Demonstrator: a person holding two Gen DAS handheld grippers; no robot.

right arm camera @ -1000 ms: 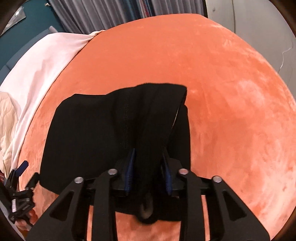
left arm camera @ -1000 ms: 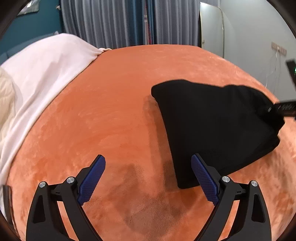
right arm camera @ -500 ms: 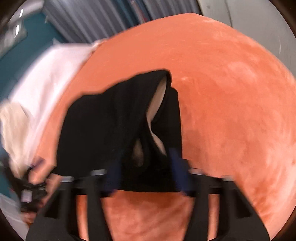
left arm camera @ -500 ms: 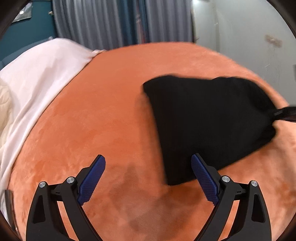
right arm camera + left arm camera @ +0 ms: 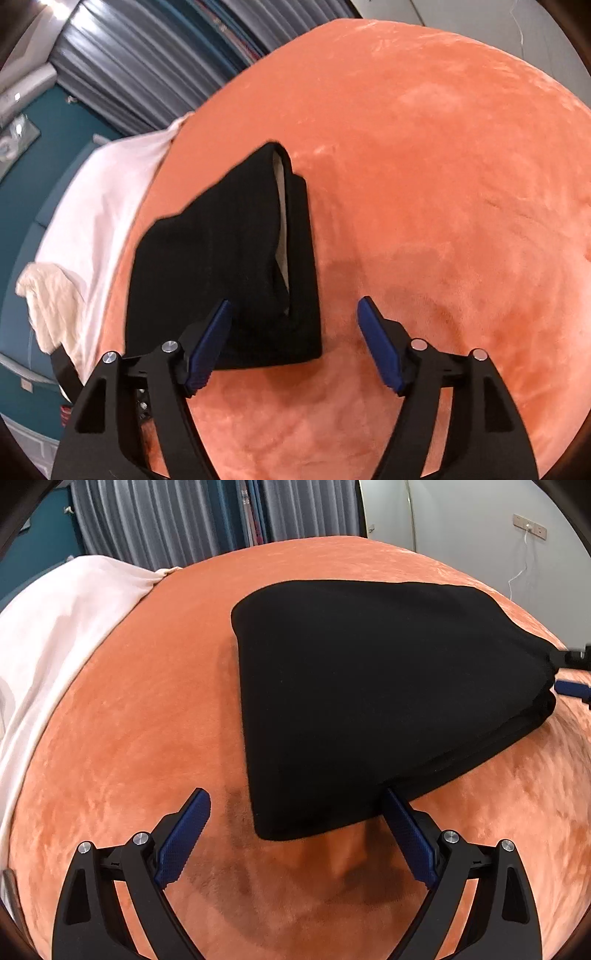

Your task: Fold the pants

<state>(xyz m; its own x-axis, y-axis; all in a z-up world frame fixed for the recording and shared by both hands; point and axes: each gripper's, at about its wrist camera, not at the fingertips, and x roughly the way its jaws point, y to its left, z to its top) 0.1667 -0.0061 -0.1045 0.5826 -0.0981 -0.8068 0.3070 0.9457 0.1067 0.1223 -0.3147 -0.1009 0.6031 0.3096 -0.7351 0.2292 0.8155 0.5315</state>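
The black pants (image 5: 376, 686) lie folded in a compact stack on the orange blanket (image 5: 147, 738). In the right wrist view the pants (image 5: 221, 266) show a pale inner lining at their far right edge. My left gripper (image 5: 295, 812) is open and empty, its jaws on either side of the stack's near corner. My right gripper (image 5: 293, 321) is open and empty, just off the stack's near edge; its left pad (image 5: 210, 339) overlaps the cloth. The right gripper's blue pad also shows at the right edge of the left wrist view (image 5: 572, 688).
A pale pink sheet (image 5: 55, 635) covers the bed's left side, with a cream quilt (image 5: 48, 306) bunched beside it. Grey curtains (image 5: 184, 517) hang behind the bed. A white wall with a socket and cable (image 5: 524, 528) stands at the right.
My right gripper has opened and let go of the pants, which now rest flat on the blanket. My left gripper has moved closer to the stack's near corner.
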